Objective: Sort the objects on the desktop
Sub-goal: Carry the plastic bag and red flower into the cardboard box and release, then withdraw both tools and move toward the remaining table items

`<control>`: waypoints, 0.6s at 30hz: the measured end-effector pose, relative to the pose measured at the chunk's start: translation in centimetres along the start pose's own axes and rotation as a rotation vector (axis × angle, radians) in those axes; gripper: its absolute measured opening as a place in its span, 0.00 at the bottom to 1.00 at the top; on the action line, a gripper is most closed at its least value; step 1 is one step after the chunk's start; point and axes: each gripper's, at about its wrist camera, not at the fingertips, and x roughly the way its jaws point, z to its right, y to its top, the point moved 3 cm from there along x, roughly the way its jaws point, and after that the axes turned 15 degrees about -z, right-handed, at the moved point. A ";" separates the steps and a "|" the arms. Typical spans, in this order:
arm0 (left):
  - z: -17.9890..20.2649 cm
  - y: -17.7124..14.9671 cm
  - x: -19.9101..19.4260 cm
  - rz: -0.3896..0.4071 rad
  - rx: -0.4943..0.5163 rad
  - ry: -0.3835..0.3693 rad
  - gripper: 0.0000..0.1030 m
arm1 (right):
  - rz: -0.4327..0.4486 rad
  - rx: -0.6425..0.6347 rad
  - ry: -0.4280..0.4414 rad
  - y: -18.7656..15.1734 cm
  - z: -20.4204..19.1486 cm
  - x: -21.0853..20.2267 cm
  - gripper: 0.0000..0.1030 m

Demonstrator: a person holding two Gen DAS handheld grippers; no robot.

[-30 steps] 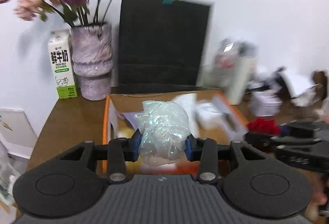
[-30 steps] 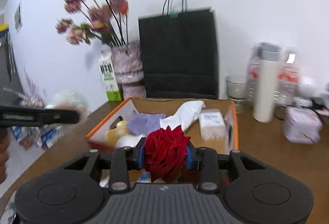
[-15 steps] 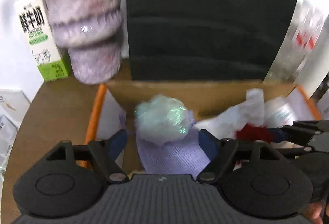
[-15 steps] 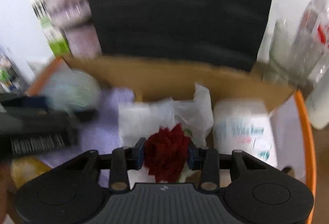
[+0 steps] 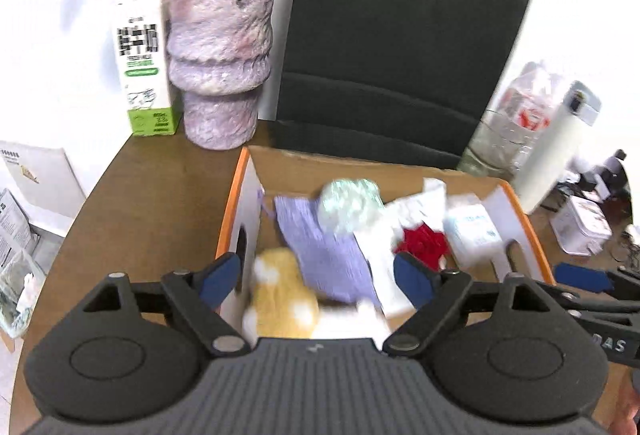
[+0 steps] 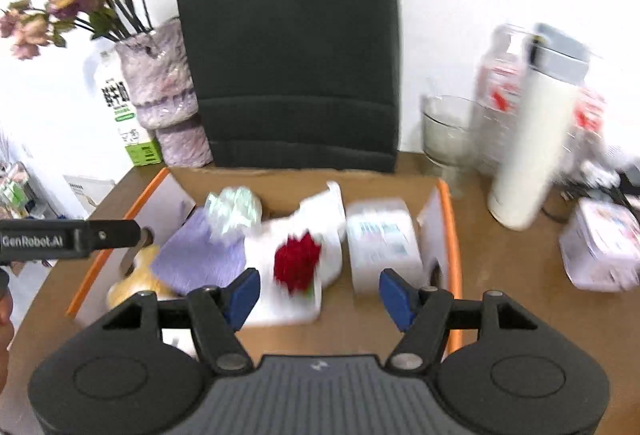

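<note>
Below the right gripper (image 6: 320, 293), the red flower (image 6: 298, 261) lies in the box (image 6: 450, 235), ahead of its empty, opening jaws. Left gripper (image 5: 318, 277) jaws are opening too, empty, with the shiny ball (image 5: 350, 203) farther ahead.

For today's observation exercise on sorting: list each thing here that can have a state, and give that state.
Left gripper: jaws opening, nothing between them.
Right gripper: jaws opening, nothing gripped.
Cardboard box: open-topped, partly filled.
Red rose: lying in the box.
Iridescent wad: lying in the box.
Black bag: upright behind the box.
</note>
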 end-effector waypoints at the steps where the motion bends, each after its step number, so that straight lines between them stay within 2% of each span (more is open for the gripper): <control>1: 0.0 -1.2 -0.5 0.024 -0.022 -0.003 0.94 | 0.019 0.013 0.000 -1.5 0.4 -1.2 0.68; 4: 0.5 -5.4 -1.4 0.043 -0.070 0.045 0.93 | 0.087 0.039 -0.010 -6.6 0.9 -3.5 0.71; 6: 1.3 -8.8 -2.3 0.064 -0.078 0.010 0.94 | 0.106 0.065 -0.006 -10.4 1.1 -4.4 0.71; 8: 1.9 -12.0 -3.0 0.116 -0.067 -0.014 0.96 | 0.110 0.064 0.022 -14.0 0.8 -4.9 0.72; 10: 2.5 -15.2 -3.0 0.130 -0.021 0.030 0.96 | 0.103 0.046 0.039 -17.4 0.4 -5.0 0.72; 14: 2.0 -20.4 -3.2 0.129 -0.002 0.033 0.96 | 0.111 0.073 0.033 -21.9 0.4 -4.6 0.72; 16: 1.1 -22.8 -3.7 0.145 -0.041 0.008 0.96 | 0.141 0.088 0.071 -24.1 0.4 -4.9 0.72; 18: 0.3 -24.7 -4.0 0.171 -0.067 -0.007 0.96 | 0.174 0.118 0.135 -25.9 0.7 -5.2 0.77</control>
